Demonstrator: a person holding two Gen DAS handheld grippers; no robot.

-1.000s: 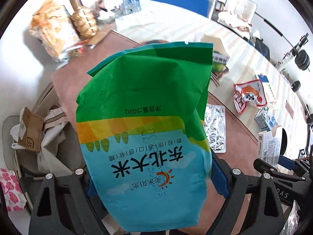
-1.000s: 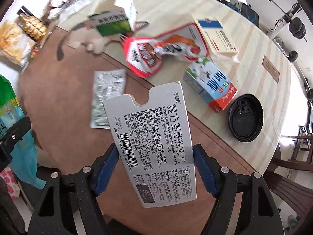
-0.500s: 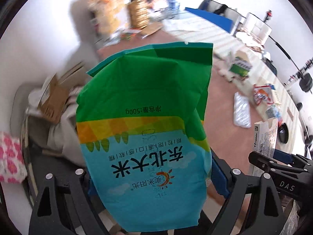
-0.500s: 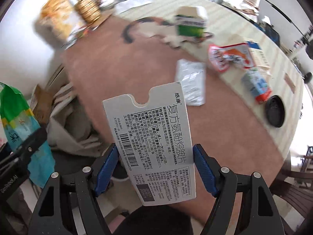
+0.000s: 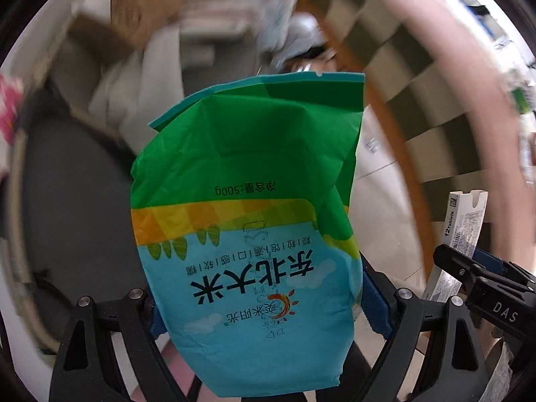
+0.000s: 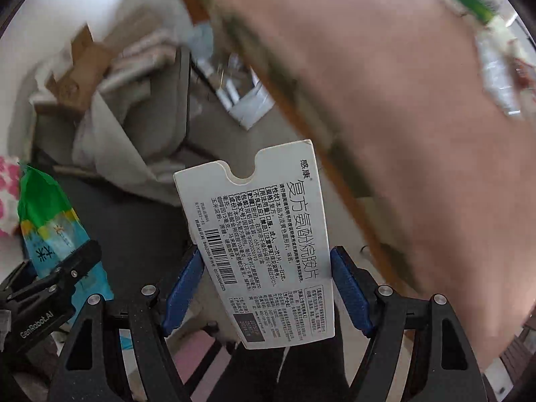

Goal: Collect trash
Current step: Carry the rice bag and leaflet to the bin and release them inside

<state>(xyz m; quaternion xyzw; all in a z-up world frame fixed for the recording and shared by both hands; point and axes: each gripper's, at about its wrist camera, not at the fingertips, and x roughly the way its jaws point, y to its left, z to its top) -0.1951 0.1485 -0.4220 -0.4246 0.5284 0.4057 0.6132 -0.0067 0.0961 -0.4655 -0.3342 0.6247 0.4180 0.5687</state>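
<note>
A blurred room corner is seen behind both claws, with the curved pinkish-brown table [image 6: 402,107] sweeping across the upper right of the right wrist view and its underside shown in the left wrist view. Beside the table, a pile of pale paper and bags topped by a brown cardboard box [image 6: 80,70] is made out above a dark grey surface [image 5: 77,207]; whether that surface is a bin or the floor cannot be told.

The rice bag [image 5: 248,221], green at the top, yellow-banded in the middle and light blue below with upside-down Chinese print and "500g", is pinched at its blue lower part by the left claw [image 5: 259,305], whose blue pads are pressed against its two sides. The bag is held upright in the air, off the table and in front of the pile. In the right wrist view the same bag is seen at the lower left.

The white medicine box [image 6: 264,244], flattened, with a notched top flap, a barcode and black Chinese text, is gripped between the blue pads [image 6: 182,288] of the right claw [image 6: 266,289], closed on its lower half. It is likewise held in the air beside the table edge, just to the right of the rice bag. A pink patterned item [image 6: 8,197] is glimpsed at the far left.
</note>
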